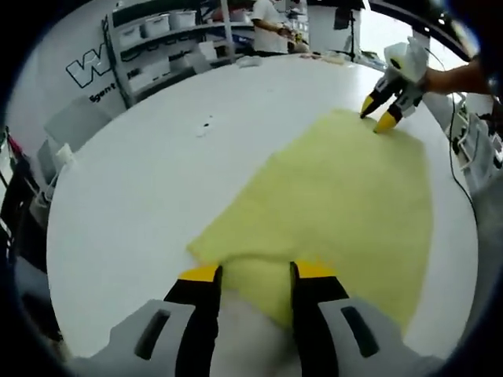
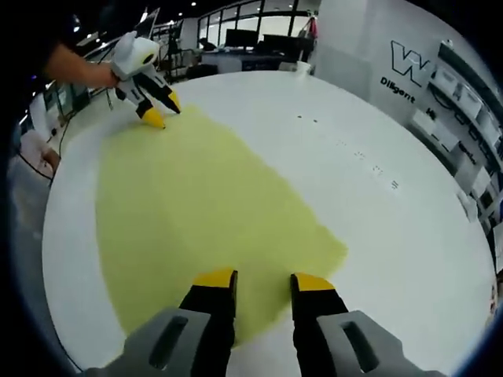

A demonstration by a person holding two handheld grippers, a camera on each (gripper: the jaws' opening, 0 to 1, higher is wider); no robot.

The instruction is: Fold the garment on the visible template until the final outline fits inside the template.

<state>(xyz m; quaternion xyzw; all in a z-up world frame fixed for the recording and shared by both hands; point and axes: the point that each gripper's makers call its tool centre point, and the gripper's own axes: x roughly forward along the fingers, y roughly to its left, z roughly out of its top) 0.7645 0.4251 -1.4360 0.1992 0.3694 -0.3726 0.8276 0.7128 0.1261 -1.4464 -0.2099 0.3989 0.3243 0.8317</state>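
Left claw [image 1: 255, 272]: jaws parted a moderate gap, holding nothing; yellow tips sit over the near edge of the garment [image 1: 338, 204], contact with the cloth can't be judged; bench [image 1: 141, 196] shows white between the jaws low in the left gripper view.

Right claw [image 2: 265, 280]: jaws likewise apart, nothing between them; tips over the near end of the garment [image 2: 196, 204], just inside its edge; touching or not, can't tell.

Each claw shows in the other's view at the far end of the cloth: right claw at [image 1: 381, 114] with tips down at the garment's far edge, jaws apart; left claw at [image 2: 159, 110] same posture at the far corner; a hand [image 2: 98, 75] grips it from behind.

Garment: pale yellow, lying flat and spread on the bench, reaching from one claw to the other; wide at one end, narrowing to a rounded corner at the other; a soft fold or ridge near the left claw's tips. No template outline can be made out.

Around: small dark specks on the bench [image 1: 206, 124], well apart from the cloth; shelves [image 1: 157, 39] with white bins past the bench's far edge; a person [image 1: 267, 27] standing beyond them; wall lettering [image 2: 409, 67]; cables [image 1: 460, 133] off the bench edge near the right claw. Nothing lies on the cloth between the two claws.
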